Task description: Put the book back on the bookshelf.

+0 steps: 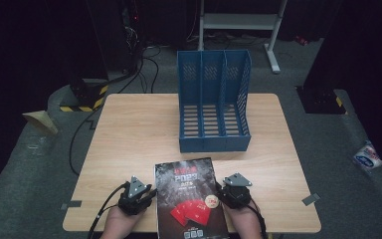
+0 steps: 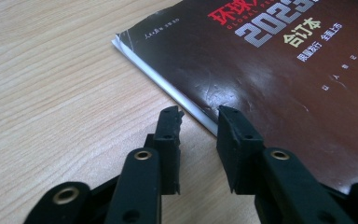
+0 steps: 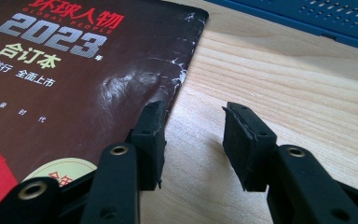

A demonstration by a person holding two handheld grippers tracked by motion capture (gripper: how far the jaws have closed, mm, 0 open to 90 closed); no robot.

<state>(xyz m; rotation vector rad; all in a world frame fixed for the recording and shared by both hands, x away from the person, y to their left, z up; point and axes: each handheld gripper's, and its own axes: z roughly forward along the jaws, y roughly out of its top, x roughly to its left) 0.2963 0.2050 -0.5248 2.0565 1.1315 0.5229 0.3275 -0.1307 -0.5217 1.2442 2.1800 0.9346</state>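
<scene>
With both sets of jaws open astride the magazine (image 1: 189,196) edges, its thin, glossy cover could slip or crease when pinched off the surface (image 1: 129,134).

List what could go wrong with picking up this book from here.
The book lies flat on the table, and both tools, left and right, straddle its thin edges with jaws apart: they may pinch only the cover, which could crease or tear. The near end overhangs the table edge, so a nudge could tip it off.
</scene>
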